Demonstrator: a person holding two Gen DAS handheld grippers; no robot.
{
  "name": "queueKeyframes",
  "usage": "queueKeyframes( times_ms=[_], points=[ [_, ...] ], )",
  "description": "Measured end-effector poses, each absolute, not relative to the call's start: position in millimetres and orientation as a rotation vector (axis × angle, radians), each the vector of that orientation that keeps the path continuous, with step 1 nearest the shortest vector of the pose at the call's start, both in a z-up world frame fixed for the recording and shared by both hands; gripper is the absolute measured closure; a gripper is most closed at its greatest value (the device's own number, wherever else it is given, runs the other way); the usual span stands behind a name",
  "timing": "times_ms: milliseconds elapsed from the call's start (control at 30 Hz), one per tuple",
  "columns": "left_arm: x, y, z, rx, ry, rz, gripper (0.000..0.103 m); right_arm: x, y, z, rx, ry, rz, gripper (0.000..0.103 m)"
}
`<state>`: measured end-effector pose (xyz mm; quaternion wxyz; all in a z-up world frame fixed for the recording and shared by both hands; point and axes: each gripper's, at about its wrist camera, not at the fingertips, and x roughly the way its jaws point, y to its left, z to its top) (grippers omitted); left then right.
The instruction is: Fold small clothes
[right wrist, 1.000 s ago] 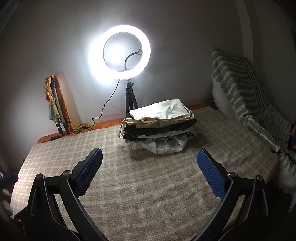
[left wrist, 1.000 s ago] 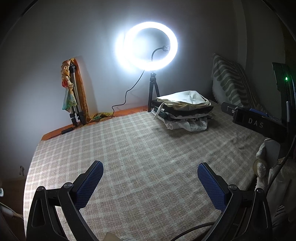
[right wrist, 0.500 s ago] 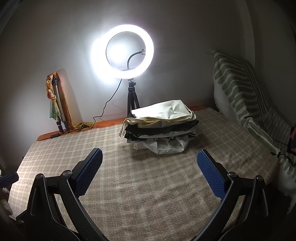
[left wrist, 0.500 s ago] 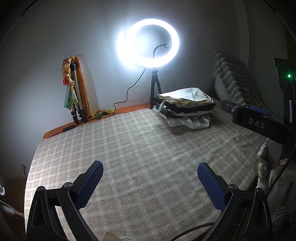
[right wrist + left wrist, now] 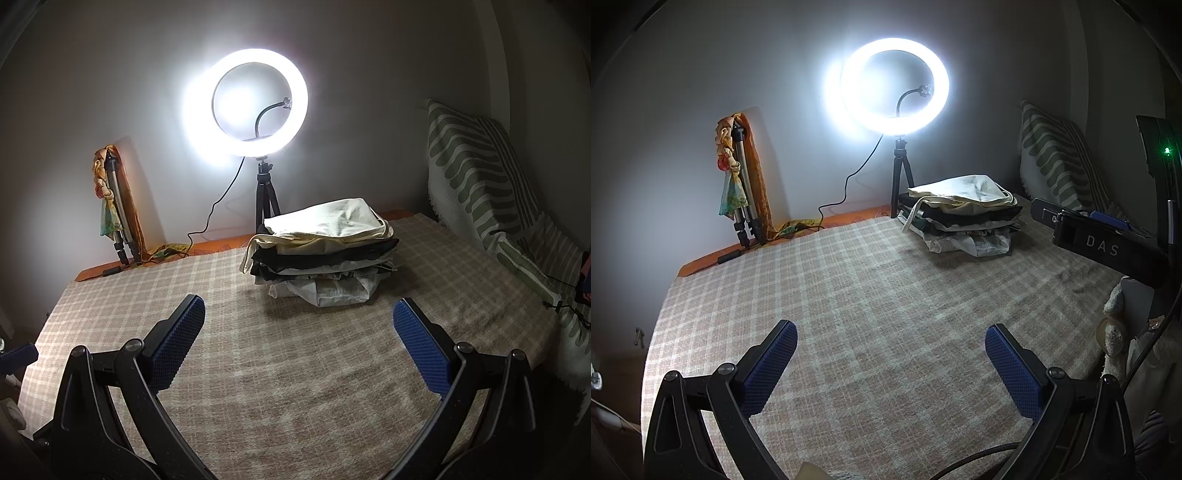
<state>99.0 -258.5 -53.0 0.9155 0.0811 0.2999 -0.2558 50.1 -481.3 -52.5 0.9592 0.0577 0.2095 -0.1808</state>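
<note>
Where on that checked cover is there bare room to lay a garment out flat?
The widest bare patch of checked cover lies between the clothes pile and both open grippers. The cover's left side is bare too. It gets crowded at the back, around the ring light, pile and striped cushion.

The left gripper (image 5: 891,363) and right gripper (image 5: 298,341) both hover with jaws spread wide, gripping nothing.

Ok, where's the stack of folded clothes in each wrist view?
Left wrist: stack of folded clothes sits right of centre, far across the checked blanket.
Right wrist: stack sits centre, nearer.
Shared landmark: the ring light, just behind and left of the stack in both.
</note>
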Motion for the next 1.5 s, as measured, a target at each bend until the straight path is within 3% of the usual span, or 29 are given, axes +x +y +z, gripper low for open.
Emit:
queueKeyframes(
  times_ms=[1500],
  points=[
    [96.4, -259.4, -51.7, 0.167, 0.62, -0.52, 0.001, 48.5, -476.1, -52.7, 0.123, 0.426, -0.364, 0.0]
  ],
)
